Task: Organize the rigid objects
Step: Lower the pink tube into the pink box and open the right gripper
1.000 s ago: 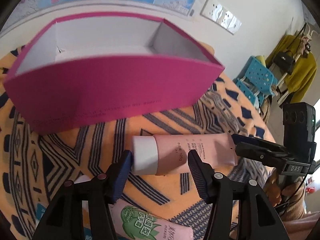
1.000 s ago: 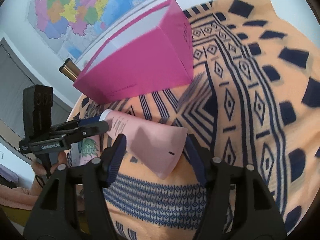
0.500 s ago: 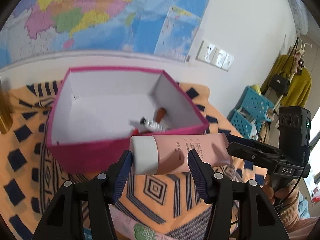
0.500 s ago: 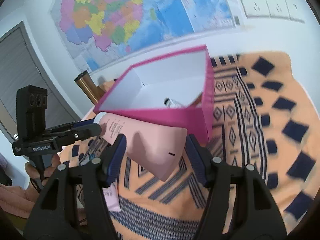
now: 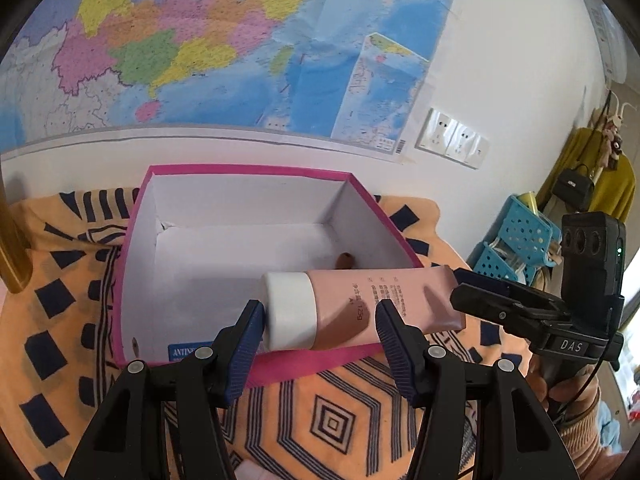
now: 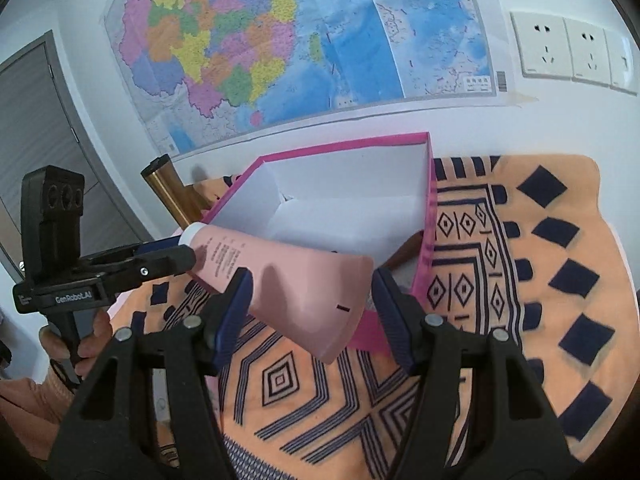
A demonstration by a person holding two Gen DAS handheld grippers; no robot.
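Held in the air by both tongs: a pale pink plastic tube with a white cap, lying level just over the near wall of an open magenta cardboard box with a white inside. Left tongs clamped across the capped end, pads pressing the tube. Right tongs clamped across the flat crimped end. Inside the box, a small brown object near its right wall and a blue label at its near left corner. Under the box, an orange cloth with dark blue diamonds covering the bench. Behind the box, a coloured wall map.
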